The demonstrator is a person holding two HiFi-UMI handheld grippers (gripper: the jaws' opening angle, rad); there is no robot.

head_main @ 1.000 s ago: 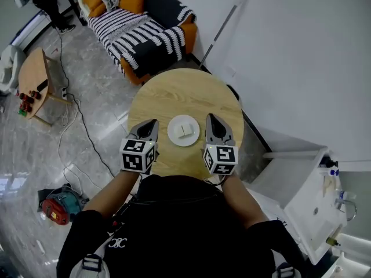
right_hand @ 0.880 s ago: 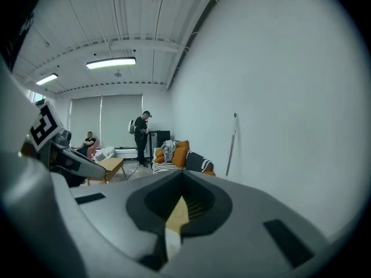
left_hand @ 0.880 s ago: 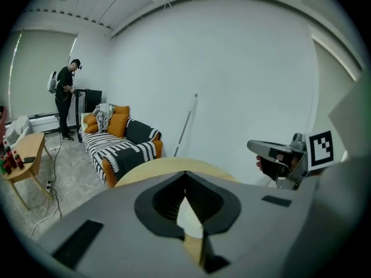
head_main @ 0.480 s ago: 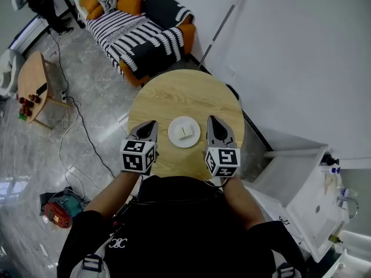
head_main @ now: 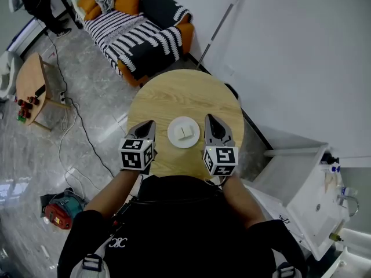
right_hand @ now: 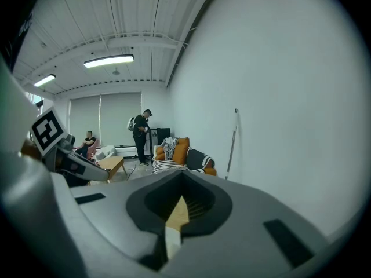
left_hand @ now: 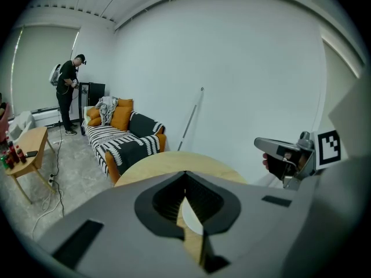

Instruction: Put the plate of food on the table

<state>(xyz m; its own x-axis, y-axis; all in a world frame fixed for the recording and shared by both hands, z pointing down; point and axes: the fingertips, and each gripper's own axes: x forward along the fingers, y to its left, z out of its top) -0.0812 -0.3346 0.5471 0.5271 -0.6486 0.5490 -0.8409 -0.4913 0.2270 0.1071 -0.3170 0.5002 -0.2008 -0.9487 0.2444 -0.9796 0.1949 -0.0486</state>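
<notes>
The plate rests on the surface between my left tool and right tool, both closed and empty. Placing looks done to me; next I'd just draw both back.

I see a round light-wood table; a small white round plate of pale food sits towards its near edge.

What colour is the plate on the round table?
White; the plate shows best in the head view.
</notes>
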